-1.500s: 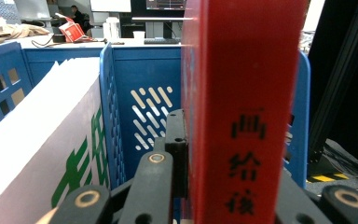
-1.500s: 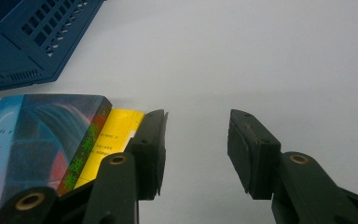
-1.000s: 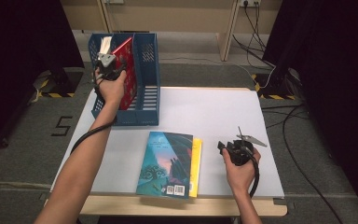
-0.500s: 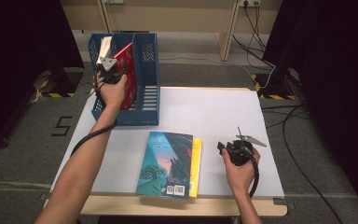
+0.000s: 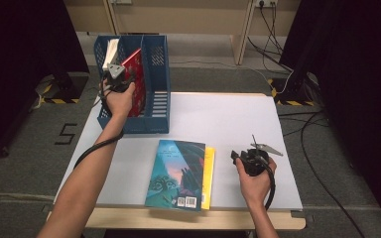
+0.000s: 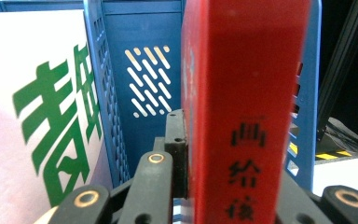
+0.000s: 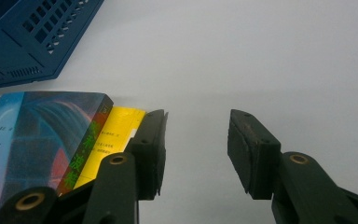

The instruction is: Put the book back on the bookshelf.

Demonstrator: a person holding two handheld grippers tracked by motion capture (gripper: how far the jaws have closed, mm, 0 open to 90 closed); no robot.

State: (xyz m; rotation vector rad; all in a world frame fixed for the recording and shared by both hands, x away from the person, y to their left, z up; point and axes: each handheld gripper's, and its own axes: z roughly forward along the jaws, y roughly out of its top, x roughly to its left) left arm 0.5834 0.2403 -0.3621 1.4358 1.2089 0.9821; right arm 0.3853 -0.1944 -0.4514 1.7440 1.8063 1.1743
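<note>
A red book (image 5: 135, 79) stands tilted in the middle slot of the blue file rack (image 5: 155, 89) at the table's far left. My left gripper (image 5: 121, 74) is shut on its near edge. In the left gripper view the red book (image 6: 247, 102) stands between the jaws of the left gripper (image 6: 233, 144), and the right jaw is hidden behind it. My right gripper (image 5: 235, 156) rests open on the table, just right of a yellow book (image 5: 209, 171). In the right gripper view the right gripper (image 7: 198, 135) holds nothing.
A white book with green characters (image 6: 37, 116) fills the rack's left slot, beyond a blue divider (image 6: 103, 93). A blue-covered book (image 5: 176, 173) lies on the yellow one near the front edge. The white table (image 5: 228, 119) is bare at the right.
The left gripper has lowered the red book a little deeper into the rack. The right gripper and the two flat books have stayed put.
</note>
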